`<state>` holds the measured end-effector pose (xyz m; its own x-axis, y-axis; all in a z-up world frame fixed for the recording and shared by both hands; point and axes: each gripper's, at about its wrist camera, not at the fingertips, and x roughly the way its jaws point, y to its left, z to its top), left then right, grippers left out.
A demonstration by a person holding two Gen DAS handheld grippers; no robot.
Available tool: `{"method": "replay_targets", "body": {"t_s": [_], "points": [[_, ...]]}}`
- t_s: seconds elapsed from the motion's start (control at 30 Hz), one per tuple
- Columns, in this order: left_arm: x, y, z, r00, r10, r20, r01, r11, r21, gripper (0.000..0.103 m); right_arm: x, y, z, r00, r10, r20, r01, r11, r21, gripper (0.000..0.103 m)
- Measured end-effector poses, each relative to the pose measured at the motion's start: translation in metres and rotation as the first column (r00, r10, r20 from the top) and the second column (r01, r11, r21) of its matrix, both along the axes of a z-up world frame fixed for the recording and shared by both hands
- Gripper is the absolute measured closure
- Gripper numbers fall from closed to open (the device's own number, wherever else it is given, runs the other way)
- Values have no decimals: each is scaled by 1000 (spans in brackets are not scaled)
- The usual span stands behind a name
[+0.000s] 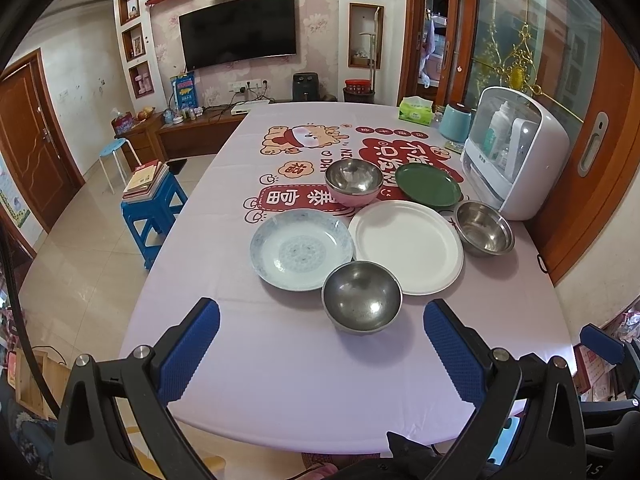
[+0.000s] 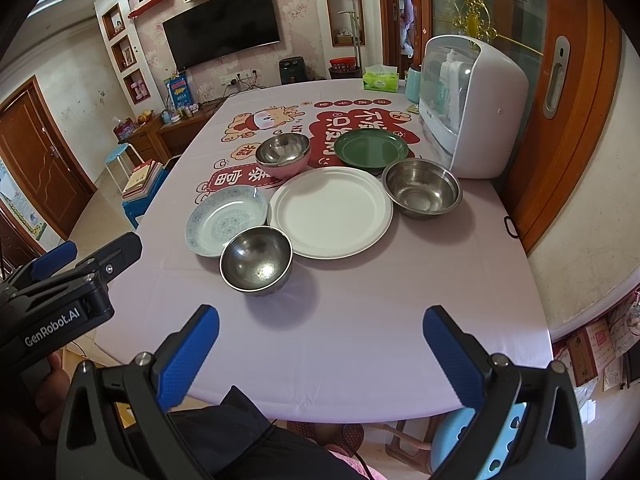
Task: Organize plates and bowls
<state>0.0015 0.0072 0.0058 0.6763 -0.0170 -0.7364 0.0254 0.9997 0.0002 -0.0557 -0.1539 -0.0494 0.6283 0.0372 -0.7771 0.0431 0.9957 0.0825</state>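
Six dishes sit spread on the pink tablecloth (image 1: 280,360). Nearest is a steel bowl (image 1: 361,301) (image 2: 256,260). Behind it lie a blue-patterned plate (image 1: 302,254) (image 2: 226,220) and a white plate (image 1: 406,246) (image 2: 331,212). Farther back stand a pink-sided steel bowl (image 1: 353,182) (image 2: 283,155), a green plate (image 1: 429,184) (image 2: 370,148) and a wide steel bowl (image 1: 484,233) (image 2: 422,193). My left gripper (image 1: 320,324) and right gripper (image 2: 320,332) hover open over the near edge, holding nothing. The left gripper's body (image 2: 60,296) shows in the right wrist view.
A white appliance (image 1: 516,152) (image 2: 472,108) stands at the table's right edge by a wooden sliding door. A teal canister (image 1: 456,122) and tissue box (image 1: 416,111) sit behind it. Blue stools (image 1: 154,208) stand left of the table. Tablecloth in front of the dishes is bare.
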Motion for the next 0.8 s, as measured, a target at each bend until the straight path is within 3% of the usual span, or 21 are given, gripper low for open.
{"method": "replay_targets", "body": {"t_s": [0.8], "points": [[-1, 25, -10, 1000, 11, -12, -11, 1000, -2, 1, -3, 13, 1, 1000, -2, 4, 2, 1000, -7, 1]]}}
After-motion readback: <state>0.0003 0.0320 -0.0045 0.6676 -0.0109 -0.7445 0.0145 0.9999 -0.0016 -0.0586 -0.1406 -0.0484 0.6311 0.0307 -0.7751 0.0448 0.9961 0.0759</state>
